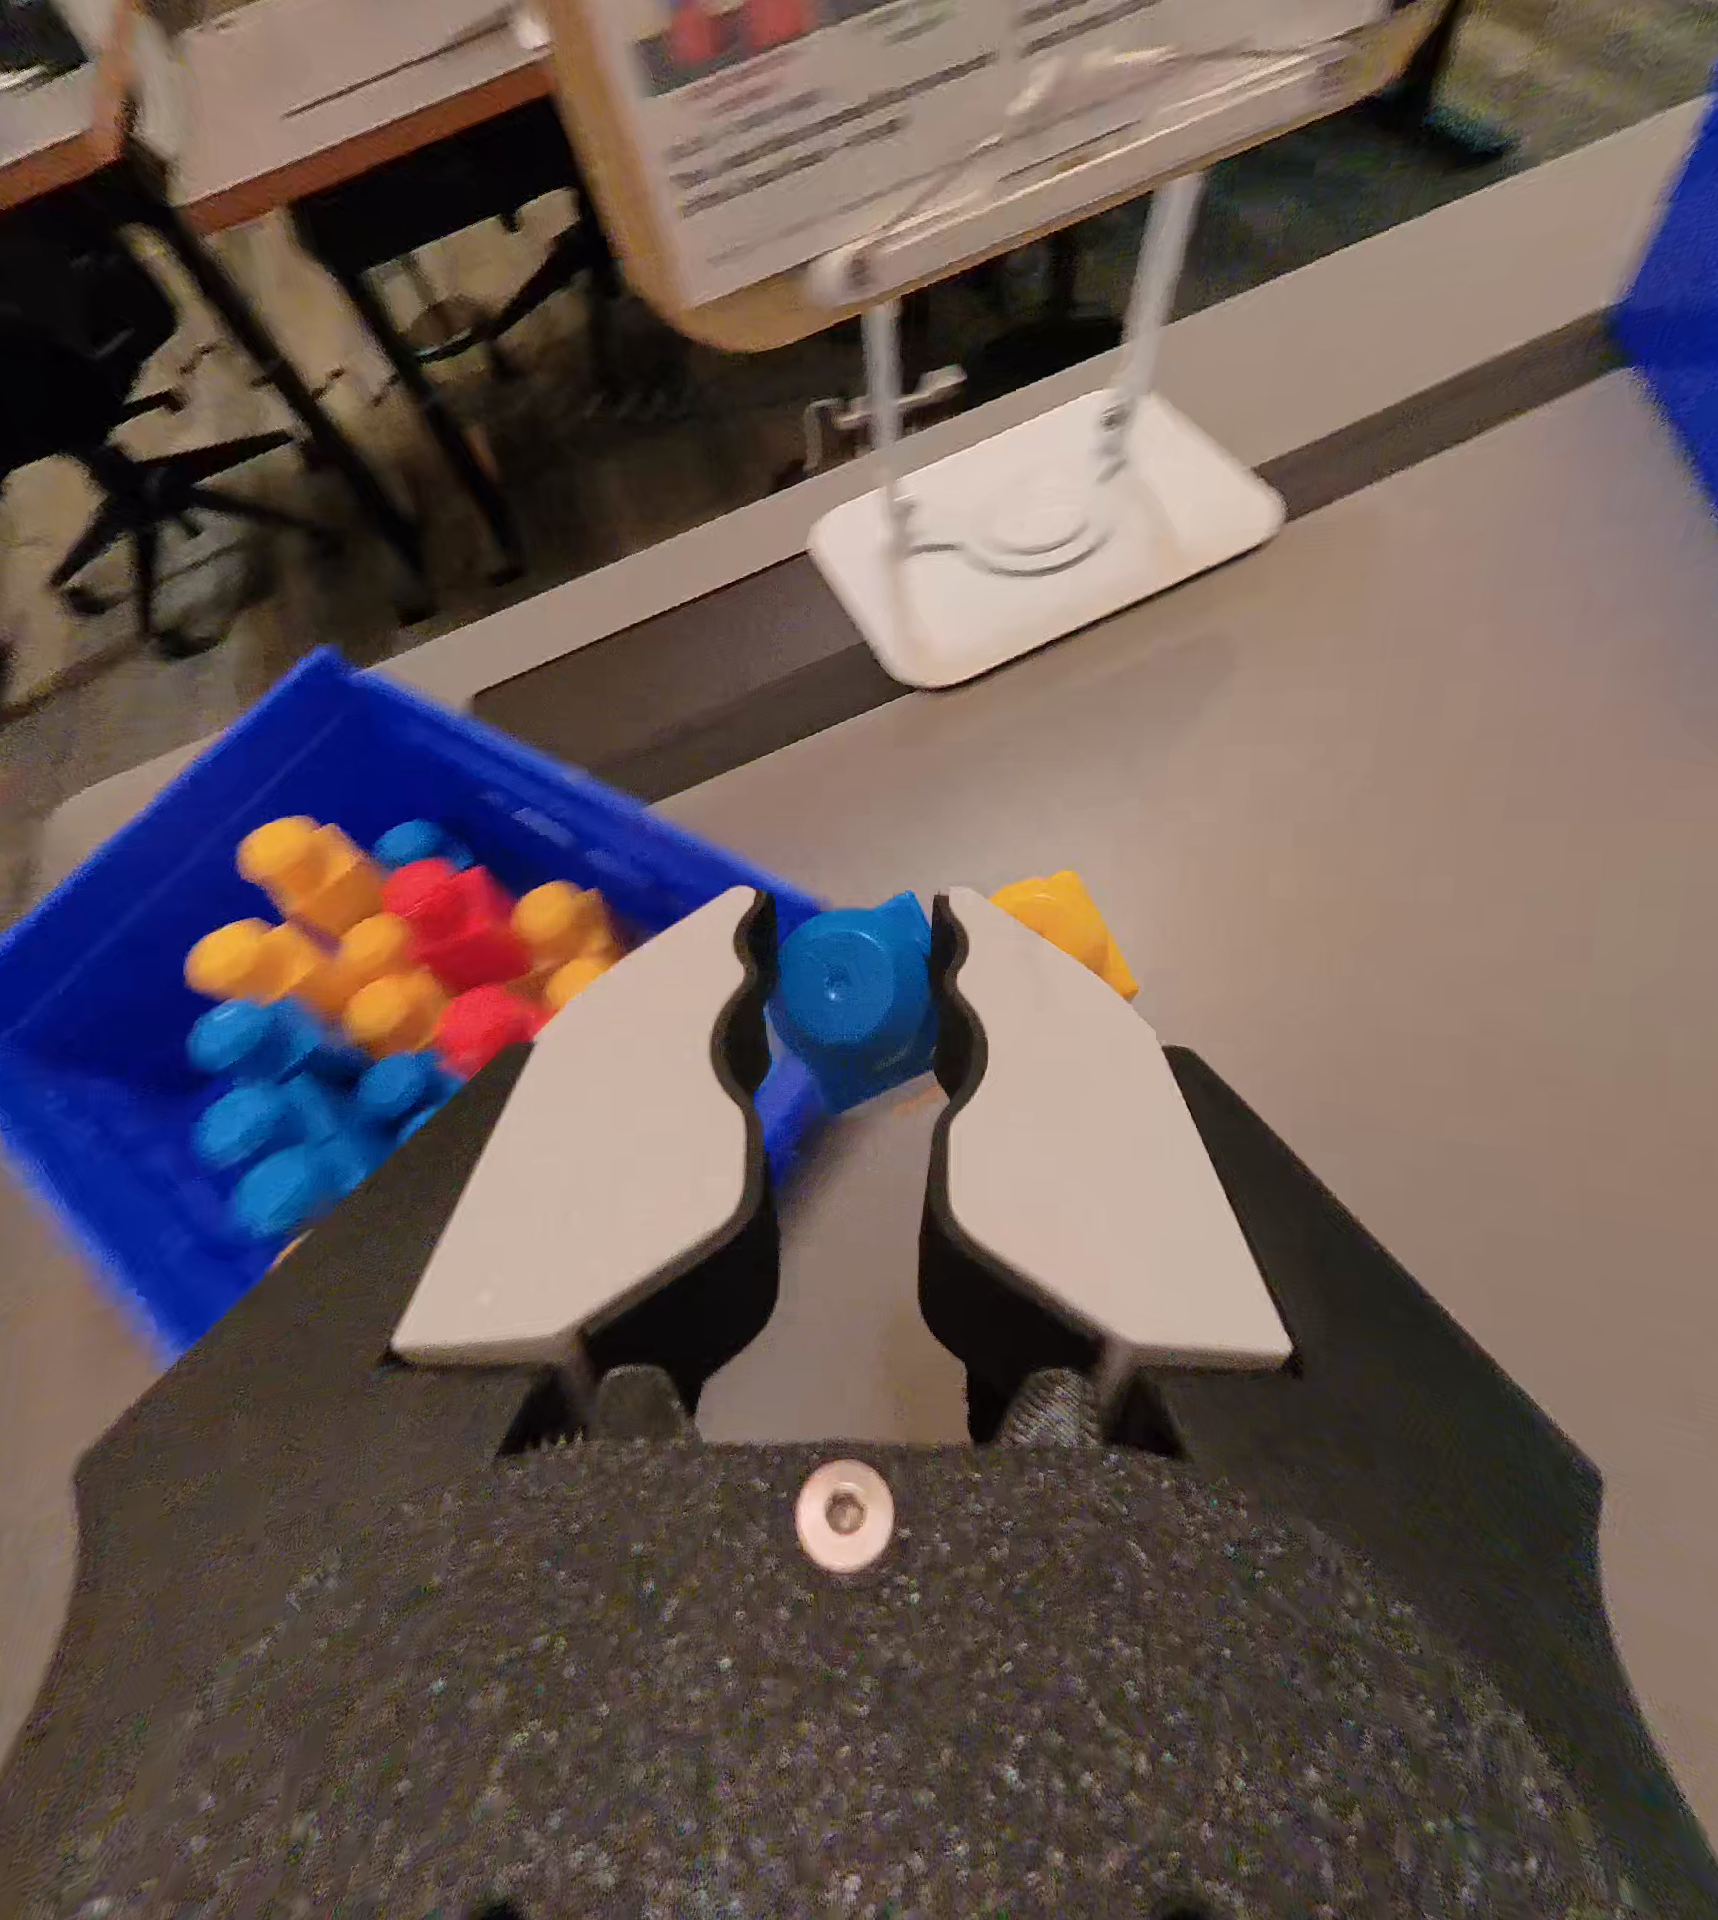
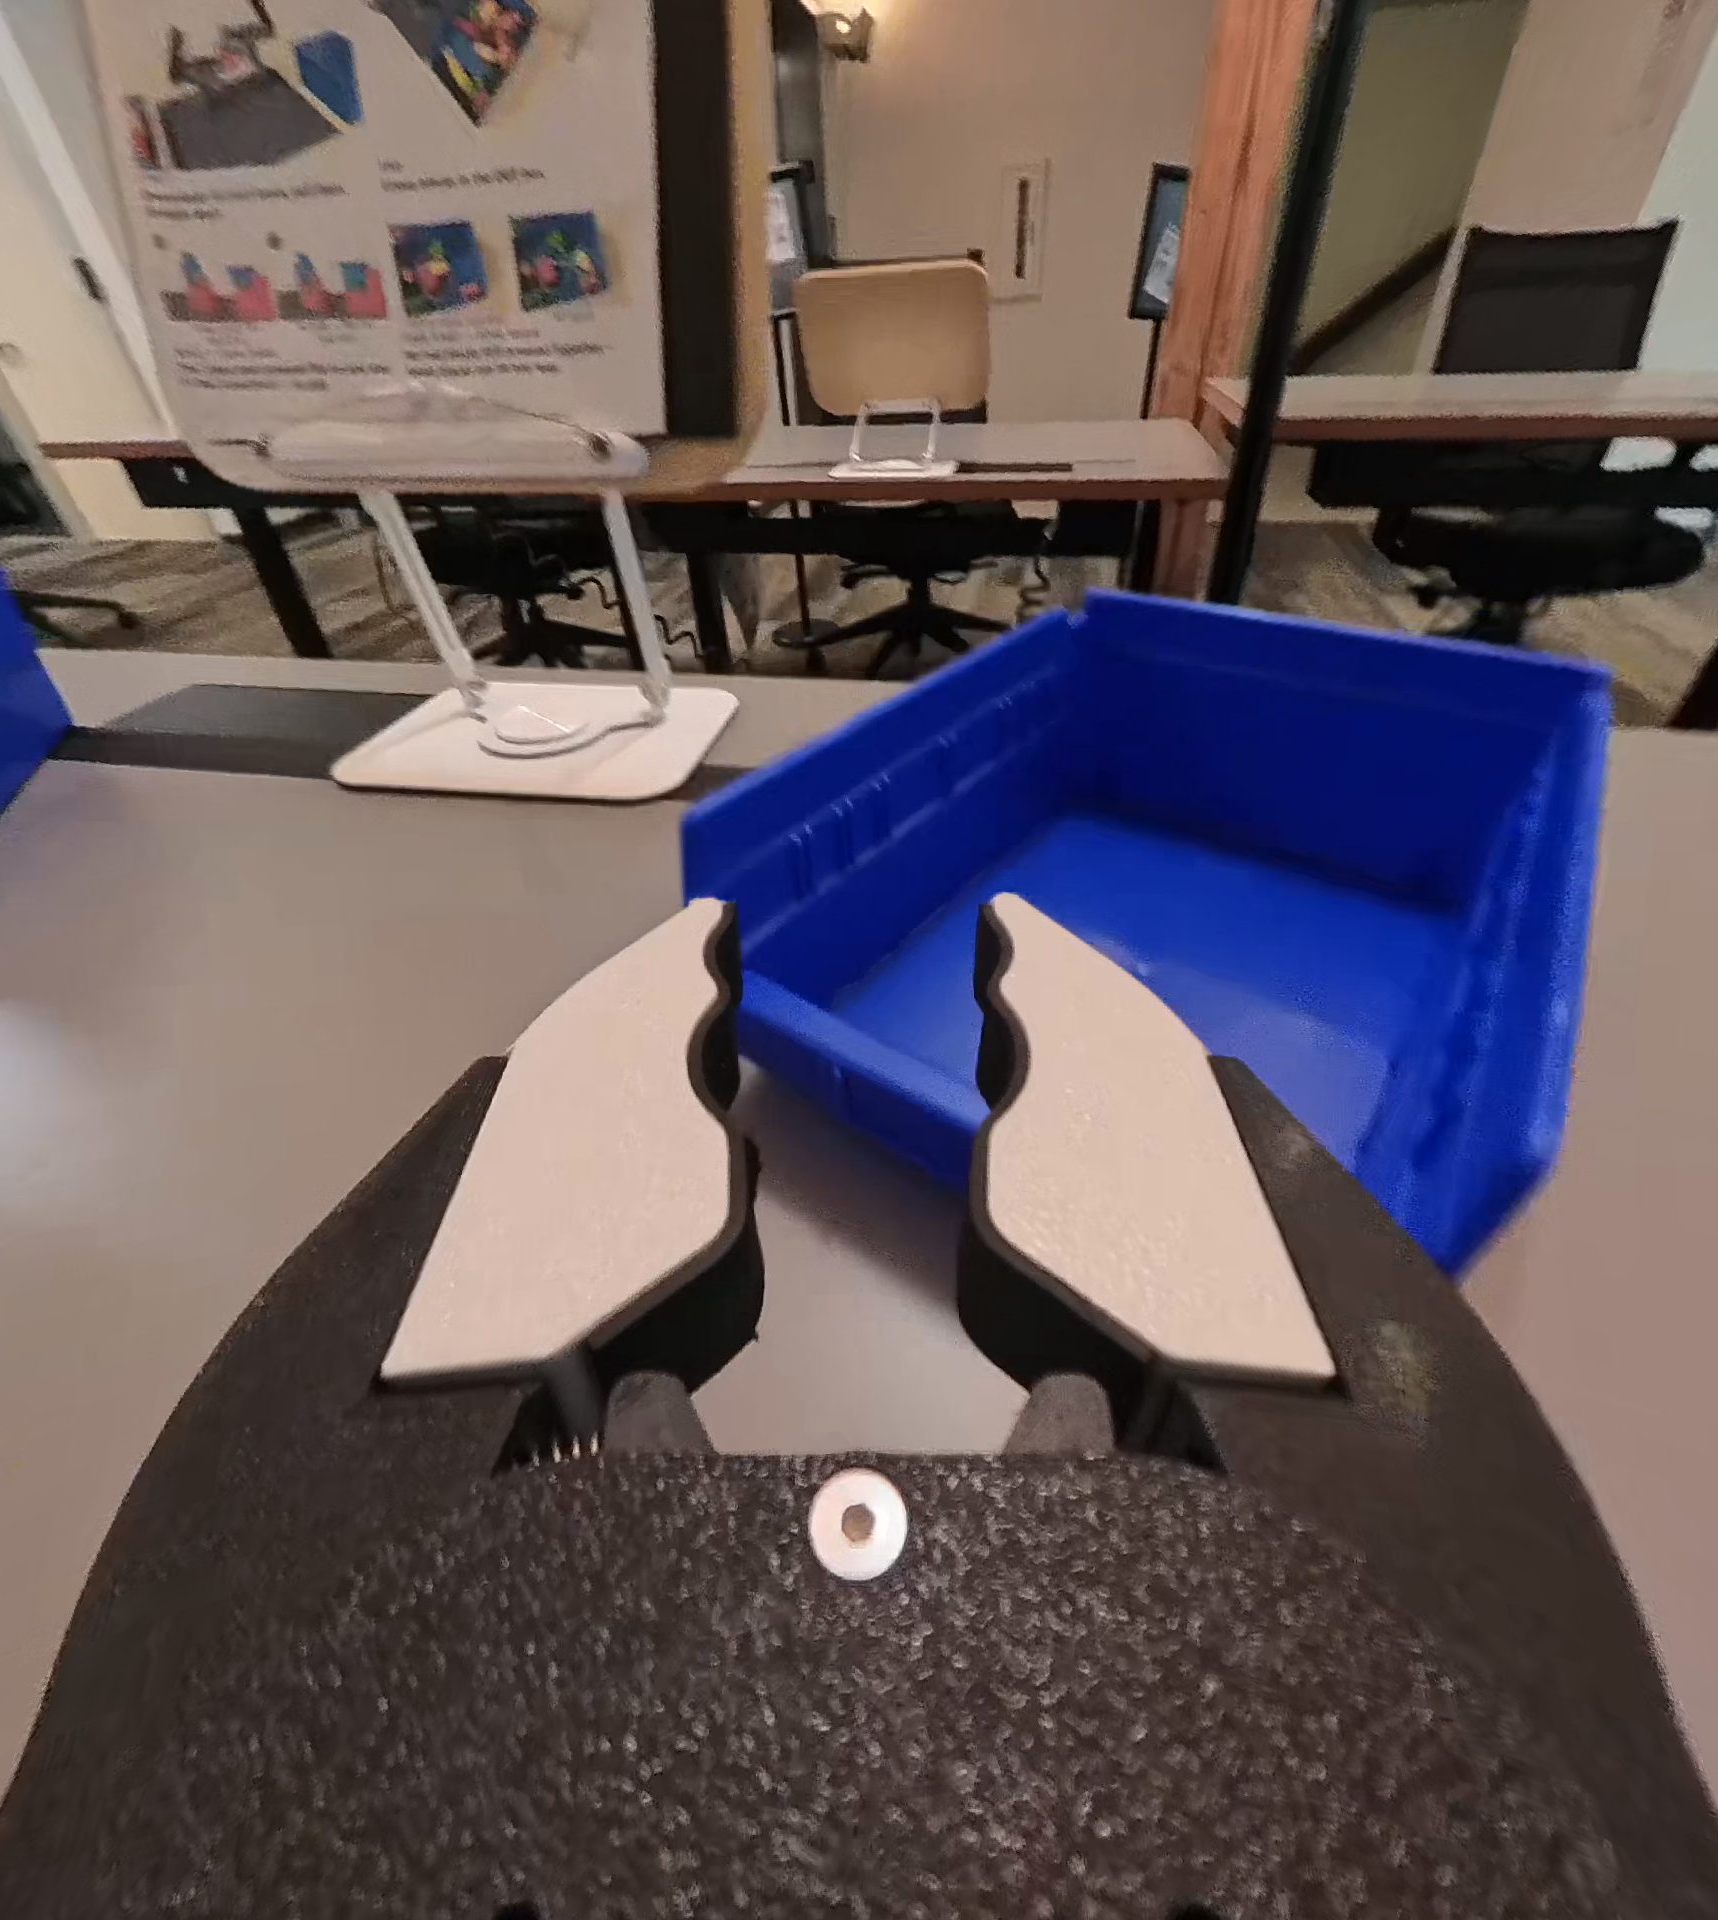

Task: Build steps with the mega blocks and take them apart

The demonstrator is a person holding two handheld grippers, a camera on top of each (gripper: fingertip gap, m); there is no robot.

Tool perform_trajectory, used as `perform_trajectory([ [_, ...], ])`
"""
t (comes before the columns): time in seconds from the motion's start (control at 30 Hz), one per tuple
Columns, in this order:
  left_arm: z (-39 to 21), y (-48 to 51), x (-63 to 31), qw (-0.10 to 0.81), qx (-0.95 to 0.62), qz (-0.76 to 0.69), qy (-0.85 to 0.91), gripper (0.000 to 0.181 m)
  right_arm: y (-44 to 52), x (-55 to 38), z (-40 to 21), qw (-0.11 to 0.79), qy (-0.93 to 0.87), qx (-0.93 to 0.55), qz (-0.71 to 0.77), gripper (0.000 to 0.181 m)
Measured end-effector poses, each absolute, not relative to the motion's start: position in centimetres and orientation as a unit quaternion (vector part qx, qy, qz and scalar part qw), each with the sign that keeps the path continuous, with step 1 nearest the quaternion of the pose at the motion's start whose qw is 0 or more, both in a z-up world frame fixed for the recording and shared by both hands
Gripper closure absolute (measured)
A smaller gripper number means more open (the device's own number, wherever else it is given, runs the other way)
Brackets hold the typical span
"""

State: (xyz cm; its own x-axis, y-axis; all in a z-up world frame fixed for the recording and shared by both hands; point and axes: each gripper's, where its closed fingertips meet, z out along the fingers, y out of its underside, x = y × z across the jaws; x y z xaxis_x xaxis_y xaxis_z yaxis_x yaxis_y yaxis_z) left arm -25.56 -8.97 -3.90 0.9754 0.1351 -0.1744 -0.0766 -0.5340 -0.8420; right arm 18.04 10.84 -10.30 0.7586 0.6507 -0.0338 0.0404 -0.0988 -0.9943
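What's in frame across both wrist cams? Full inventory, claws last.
Blue bin with blocks: 1, blue, table's left; holds yellow, red and blue blocks, too blurred to count.
Empty blue bin: 1, blue, table's right.
Blue block: 1, blue, between the left claw's fingers.
Yellow block: 1, yellow, just behind the blue block, partly hidden.
Document stand: 1, white base, far table edge, holding a printed sheet.
Table: 1, grey.
Desks and office chairs: several, background.
Left claw: 1, grey fingers on black body, shut on the blue block.
Right claw: 1, same build, open, empty, in front of the empty bin.
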Motion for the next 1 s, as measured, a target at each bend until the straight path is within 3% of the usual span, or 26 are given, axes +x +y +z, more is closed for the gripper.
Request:
perform_trajectory([
  [0.37,-9.9,0.0,-15.3,0.493,-0.869,-0.035,0.036,0.153,10.7,2.8,-2.3,0.597,-0.371,-0.578,0.415,0.139],
  [0.5,-12.1,0.6,-12.5,0.478,-0.876,-0.038,0.059,0.153,7.7,-1.8,-4.9,0.552,-0.455,-0.537,0.447,0.134],
  [0.8,-15.1,0.7,-9.2,0.473,-0.876,-0.045,0.081,0.153,0.7,-5.5,-14.0,0.43,-0.602,-0.517,0.43,0.103],
  [1.0,-15.4,0.9,-8.3,0.49,-0.866,-0.06,0.074,0.153,-0.6,-6.8,-18.9,0.384,-0.642,-0.543,0.38,0.103],
])
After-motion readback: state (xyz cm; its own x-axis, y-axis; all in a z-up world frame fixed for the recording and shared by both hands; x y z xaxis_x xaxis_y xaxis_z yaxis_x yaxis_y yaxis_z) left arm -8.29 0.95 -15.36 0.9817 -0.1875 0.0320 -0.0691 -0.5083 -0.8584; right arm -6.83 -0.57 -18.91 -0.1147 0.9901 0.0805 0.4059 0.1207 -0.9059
